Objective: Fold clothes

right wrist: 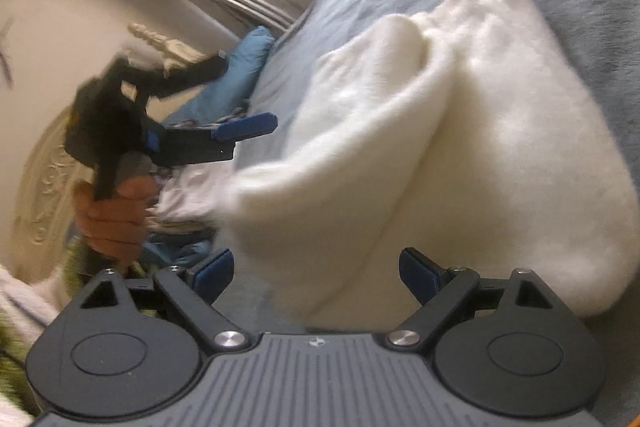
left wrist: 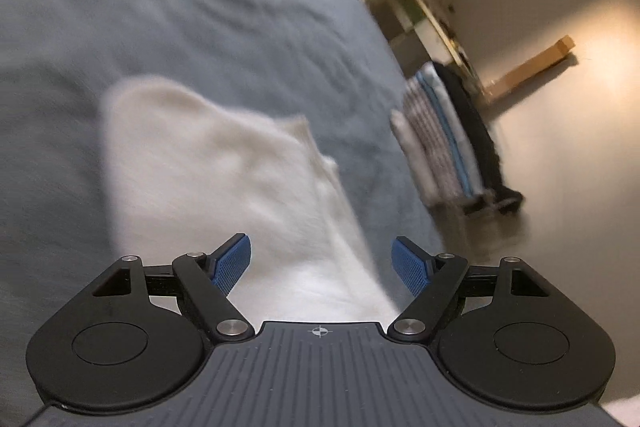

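No writing can be read; the white fluffy garment lies half folded on the bed, both the left gripper and right gripper just beside it, jaws wide, holding nothing

Each gripper has black linkage arms with silver screws, round black discs, blue ribbed fingers and a grey ribbed body bearing a small crosshair mark.

Two wrist cameras, close over a bed

Each looks forward and down along its own fingers; both share the white garment on the blue-grey bedspread, and the rolled right view also catches the left gripper
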A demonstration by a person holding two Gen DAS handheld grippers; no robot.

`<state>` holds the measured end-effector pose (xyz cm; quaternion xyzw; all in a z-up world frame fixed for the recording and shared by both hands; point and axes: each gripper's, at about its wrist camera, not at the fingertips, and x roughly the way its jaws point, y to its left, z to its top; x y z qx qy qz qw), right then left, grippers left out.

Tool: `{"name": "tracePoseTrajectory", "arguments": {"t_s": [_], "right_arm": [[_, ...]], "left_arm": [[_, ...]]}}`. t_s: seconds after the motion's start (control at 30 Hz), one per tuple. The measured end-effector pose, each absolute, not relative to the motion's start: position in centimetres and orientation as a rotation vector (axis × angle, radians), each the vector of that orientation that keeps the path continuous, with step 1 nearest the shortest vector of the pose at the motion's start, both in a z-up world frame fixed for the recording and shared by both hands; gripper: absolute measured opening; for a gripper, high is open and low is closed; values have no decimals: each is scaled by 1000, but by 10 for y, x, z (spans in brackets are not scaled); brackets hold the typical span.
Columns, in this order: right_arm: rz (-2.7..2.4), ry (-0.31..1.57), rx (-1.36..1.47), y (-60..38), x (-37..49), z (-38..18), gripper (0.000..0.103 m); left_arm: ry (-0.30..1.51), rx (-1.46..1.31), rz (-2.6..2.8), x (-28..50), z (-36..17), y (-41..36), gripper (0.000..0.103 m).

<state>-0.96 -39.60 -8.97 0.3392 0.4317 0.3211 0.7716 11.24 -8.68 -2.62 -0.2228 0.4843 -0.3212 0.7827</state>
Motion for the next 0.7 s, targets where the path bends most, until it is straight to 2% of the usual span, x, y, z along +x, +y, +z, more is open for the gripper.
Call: {"name": "tracePoseTrajectory", "arguments": {"t_s": [0.1, 0.47, 0.57, 0.7], "right_arm": [[724, 926, 755, -390, -3, -83, 94], [569, 962, 702, -377, 12, -68, 95], [510, 970, 651, -376, 1, -62, 94], [453, 979, 659, -377, -2, -63, 87]], "left_arm": [[990, -382, -597, 98, -28, -69, 78], [1063, -258, -464, 80, -81, -91, 78], [1051, -232, -473, 76, -83, -97, 78], [1037, -211, -474, 72, -83, -101, 78]]}}
